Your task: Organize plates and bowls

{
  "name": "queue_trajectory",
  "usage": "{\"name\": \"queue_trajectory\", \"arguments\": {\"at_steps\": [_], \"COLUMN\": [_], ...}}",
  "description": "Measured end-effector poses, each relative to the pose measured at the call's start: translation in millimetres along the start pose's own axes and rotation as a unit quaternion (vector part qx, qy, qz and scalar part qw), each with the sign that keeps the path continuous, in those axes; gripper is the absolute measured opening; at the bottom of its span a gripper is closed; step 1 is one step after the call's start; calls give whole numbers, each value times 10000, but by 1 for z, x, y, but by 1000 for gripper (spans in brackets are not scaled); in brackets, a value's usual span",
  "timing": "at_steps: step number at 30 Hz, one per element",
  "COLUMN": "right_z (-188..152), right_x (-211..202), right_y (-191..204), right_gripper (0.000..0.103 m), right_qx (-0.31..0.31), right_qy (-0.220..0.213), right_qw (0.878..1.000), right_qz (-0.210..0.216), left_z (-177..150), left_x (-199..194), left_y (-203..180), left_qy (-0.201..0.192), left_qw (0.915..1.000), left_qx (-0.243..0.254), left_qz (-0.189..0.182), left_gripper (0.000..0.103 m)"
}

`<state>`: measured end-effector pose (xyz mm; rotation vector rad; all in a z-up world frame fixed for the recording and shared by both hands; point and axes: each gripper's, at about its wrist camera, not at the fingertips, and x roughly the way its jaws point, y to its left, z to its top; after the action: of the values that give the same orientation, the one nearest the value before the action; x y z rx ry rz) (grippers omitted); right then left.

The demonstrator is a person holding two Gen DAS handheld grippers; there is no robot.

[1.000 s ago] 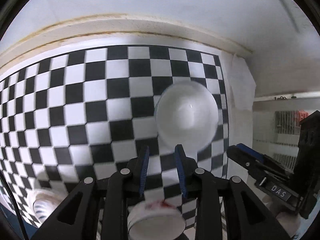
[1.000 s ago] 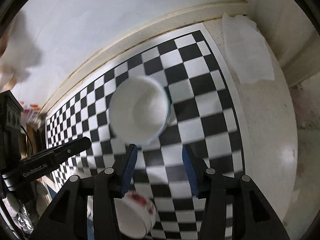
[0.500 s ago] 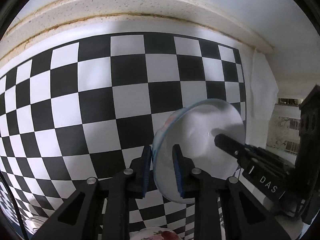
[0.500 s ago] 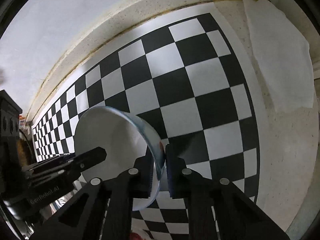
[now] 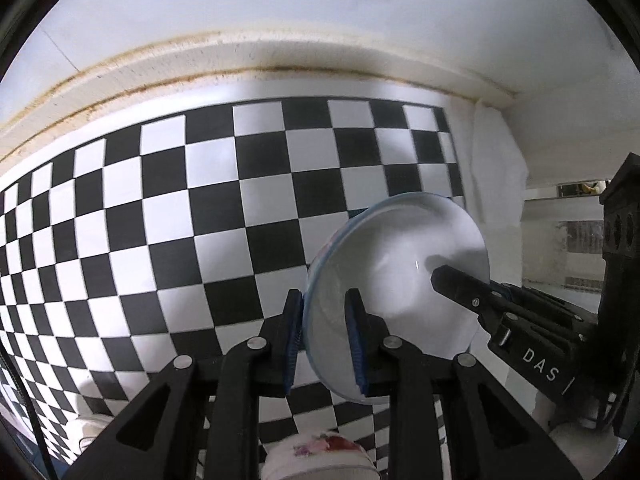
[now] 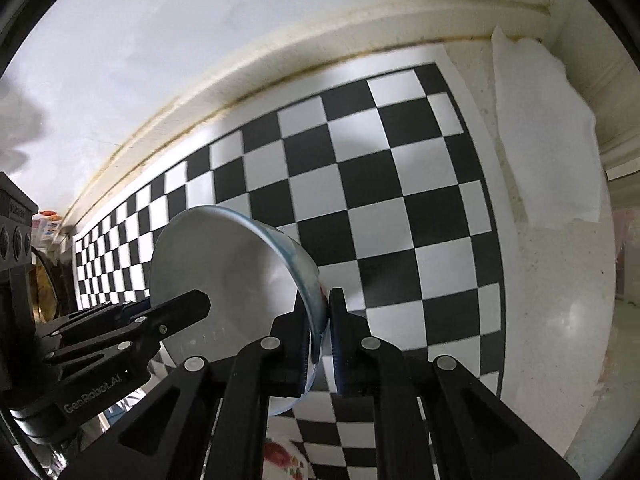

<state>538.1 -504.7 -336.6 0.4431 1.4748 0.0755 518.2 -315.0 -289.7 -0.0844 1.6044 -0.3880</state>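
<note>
- Checkered bench [image 5: 224, 216], cloth [image 6: 540, 128] at right edge.
- White bowl [image 5: 396, 280], empty, tilted above bench near right edge, clamped at opposite rims by left gripper [image 5: 322, 344] and right gripper [image 6: 320, 344].
- Best kept level, both grips firm, lowered together.
- Flowered bowl [image 5: 320, 460] at near edge, contents hidden.

The bench [image 6: 560, 300] carries a checkered mat [image 5: 200, 220], a white cloth [image 6: 540, 128] beside it, and a flowered bowl [image 5: 320, 458].
</note>
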Motion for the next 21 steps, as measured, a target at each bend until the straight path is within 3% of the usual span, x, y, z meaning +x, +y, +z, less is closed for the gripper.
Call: {"name": "queue_trajectory", "arguments": {"at_steps": [13,21], "right_z": [-71,-148], "right_x": [-77,-79], "right_y": [33,36], "right_gripper": [11,11], "right_qx": [-314,-403], "right_qy": [-412,-255], "right_qw": [9986,9987], "right_qz": [138,153], "left_z": [-71,-135], "left_x": [-73,-69], "left_y": [-7,5], "left_qy": [-322,-133], "left_qw": [9991,9995], "left_qx": [197,132], "left_qz": [-198,-254], "left_gripper": [19,19]}}
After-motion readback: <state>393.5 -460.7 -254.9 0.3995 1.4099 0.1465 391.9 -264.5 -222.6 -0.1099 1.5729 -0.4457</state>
